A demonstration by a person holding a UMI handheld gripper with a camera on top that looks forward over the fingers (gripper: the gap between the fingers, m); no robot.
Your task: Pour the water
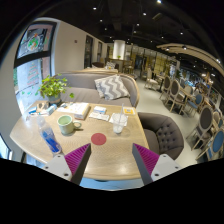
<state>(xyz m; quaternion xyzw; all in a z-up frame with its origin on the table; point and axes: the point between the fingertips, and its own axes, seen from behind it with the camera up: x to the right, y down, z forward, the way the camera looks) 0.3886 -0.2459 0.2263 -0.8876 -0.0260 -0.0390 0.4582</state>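
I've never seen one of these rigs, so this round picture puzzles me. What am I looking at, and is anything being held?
There is no robot arm: a person carries a hand-held gripper, and the wide-angle camera riding on it took this picture. The two purple-padded fingers at the bottom are open and hold nothing. Ahead is a wooden table in a café-like room with sofas. On it stand a green cup, a blue bottle, a white cup, a red coaster and a potted plant.

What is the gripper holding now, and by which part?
Nothing. The gripper is open, with only the bare table between its fingers.
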